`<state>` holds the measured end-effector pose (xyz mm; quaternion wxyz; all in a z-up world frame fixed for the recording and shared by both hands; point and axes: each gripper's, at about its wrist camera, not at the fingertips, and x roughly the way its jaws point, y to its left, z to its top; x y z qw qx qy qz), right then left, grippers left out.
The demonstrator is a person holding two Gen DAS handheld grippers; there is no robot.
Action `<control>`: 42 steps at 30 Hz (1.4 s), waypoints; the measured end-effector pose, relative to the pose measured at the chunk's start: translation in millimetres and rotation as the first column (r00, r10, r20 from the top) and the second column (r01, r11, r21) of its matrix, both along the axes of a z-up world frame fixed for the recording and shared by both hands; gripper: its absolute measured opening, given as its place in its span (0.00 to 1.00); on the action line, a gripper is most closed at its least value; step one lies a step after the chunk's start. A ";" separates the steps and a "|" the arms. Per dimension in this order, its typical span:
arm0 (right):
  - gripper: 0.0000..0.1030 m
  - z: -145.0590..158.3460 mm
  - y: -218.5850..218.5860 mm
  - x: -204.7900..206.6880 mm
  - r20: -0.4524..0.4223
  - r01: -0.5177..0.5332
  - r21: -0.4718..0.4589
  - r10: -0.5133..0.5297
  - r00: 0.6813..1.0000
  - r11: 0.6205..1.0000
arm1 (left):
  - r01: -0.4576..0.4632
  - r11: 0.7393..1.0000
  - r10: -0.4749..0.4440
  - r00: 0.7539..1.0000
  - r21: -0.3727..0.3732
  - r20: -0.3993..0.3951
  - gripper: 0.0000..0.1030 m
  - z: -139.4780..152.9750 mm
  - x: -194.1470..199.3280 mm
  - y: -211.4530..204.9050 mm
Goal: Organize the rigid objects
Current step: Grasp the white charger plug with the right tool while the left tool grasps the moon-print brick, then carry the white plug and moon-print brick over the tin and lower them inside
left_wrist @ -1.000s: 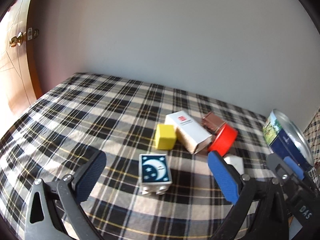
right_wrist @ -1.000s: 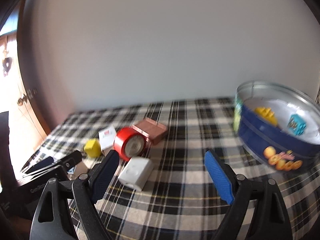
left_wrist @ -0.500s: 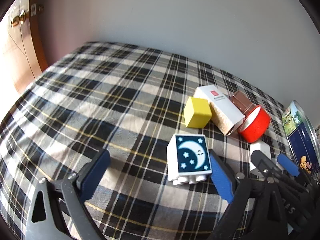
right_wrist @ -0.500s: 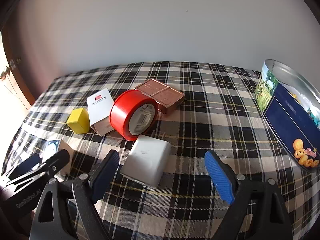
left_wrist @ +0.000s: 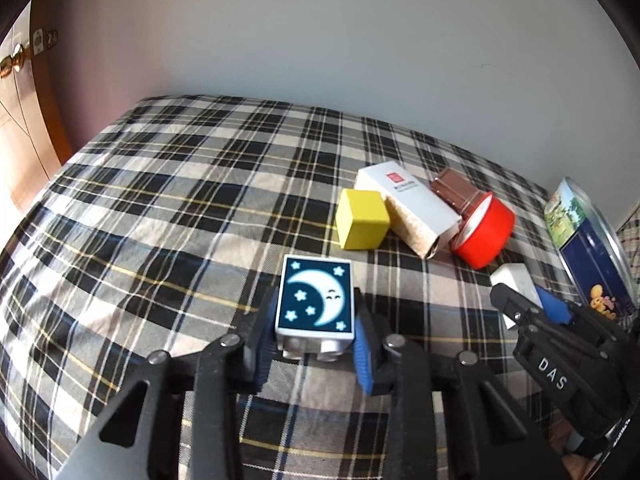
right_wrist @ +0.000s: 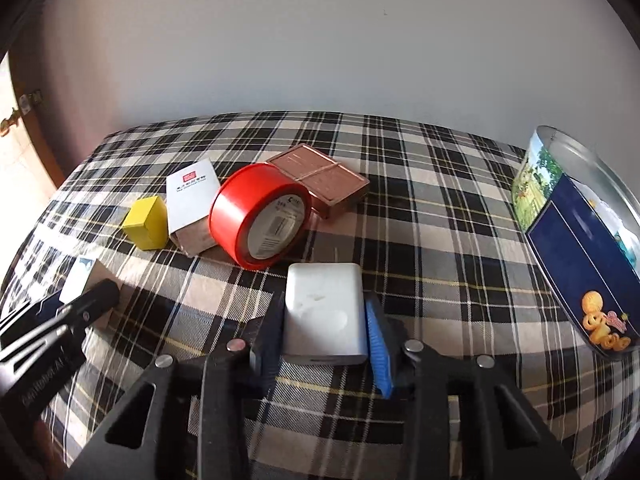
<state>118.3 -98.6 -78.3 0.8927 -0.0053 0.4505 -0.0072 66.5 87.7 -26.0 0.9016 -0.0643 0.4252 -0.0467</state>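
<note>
Moon block [left_wrist: 315,303], white charger [right_wrist: 325,312]: both clamped.

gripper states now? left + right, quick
Left gripper: closed on the moon block, a blue pad on each side.
Right gripper: closed on the white charger, pads against both sides.

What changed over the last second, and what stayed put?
Both grippers advanced and closed: the left gripper now clamps the moon block, the right gripper the white charger. Yellow cube, white box, red tape and tin stayed put.
</note>
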 end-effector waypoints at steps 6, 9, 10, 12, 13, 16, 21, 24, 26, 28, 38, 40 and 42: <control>0.39 5.7 -23.1 -7.4 0.019 -0.005 0.085 0.004 1.000 0.996 | 0.047 0.996 -0.042 0.997 -0.075 0.070 0.30 9.3 -6.1 0.4; 0.39 16.5 -35.6 -15.6 0.064 0.003 0.119 -0.011 0.998 0.993 | 0.090 0.995 -0.082 0.978 -0.035 0.193 0.30 25.1 -18.7 -11.7; 0.39 20.0 -38.3 -16.8 0.082 0.000 0.134 -0.011 0.997 0.991 | 0.100 0.995 -0.092 0.972 -0.025 0.217 0.30 28.3 -20.8 -13.7; 0.39 28.9 -44.3 -22.7 0.127 -0.012 0.169 -0.010 0.992 0.986 | 0.118 0.993 -0.116 0.957 0.006 0.265 0.30 34.4 -25.4 -19.3; 0.39 34.1 -45.7 -25.5 0.158 -0.023 0.177 -0.005 0.987 0.984 | 0.124 0.992 -0.125 0.951 0.021 0.282 0.30 36.8 -27.1 -22.1; 0.39 45.3 -45.6 -33.2 0.231 -0.072 0.197 0.026 0.973 0.978 | 0.139 0.989 -0.147 0.936 0.049 0.321 0.30 41.2 -30.1 -27.1; 0.39 62.6 -49.0 -48.1 0.349 -0.184 0.235 0.094 0.932 0.955 | 0.137 0.990 -0.144 0.927 0.044 0.345 0.30 43.9 -30.1 -26.5; 0.39 70.1 -53.1 -68.2 0.434 -0.250 0.118 0.177 0.883 0.961 | 0.127 0.992 -0.126 0.927 0.020 0.353 0.30 45.3 -29.1 -22.6; 0.39 69.8 -57.5 -80.7 0.469 -0.242 0.021 0.204 0.859 0.970 | 0.121 0.993 -0.114 0.927 0.003 0.358 0.30 45.1 -29.9 -21.9; 0.39 69.9 -66.6 -85.4 0.476 -0.218 -0.007 0.195 0.858 0.976 | 0.110 0.994 -0.097 0.927 -0.016 0.362 0.30 45.6 -30.7 -20.5; 0.39 72.2 -88.4 -74.1 0.464 -0.170 0.054 0.126 0.877 0.984 | 0.087 0.996 -0.077 0.924 -0.011 0.375 0.30 46.7 -35.2 -35.3; 0.39 71.4 -87.6 -74.6 0.467 -0.175 0.044 0.134 0.874 0.984 | 0.095 0.996 -0.086 0.925 -0.004 0.370 0.30 46.6 -36.2 -43.4; 0.39 70.9 -89.1 -77.1 0.471 -0.176 0.020 0.147 0.870 0.984 | 0.101 0.995 -0.096 0.924 0.008 0.370 0.30 46.9 -37.2 -51.1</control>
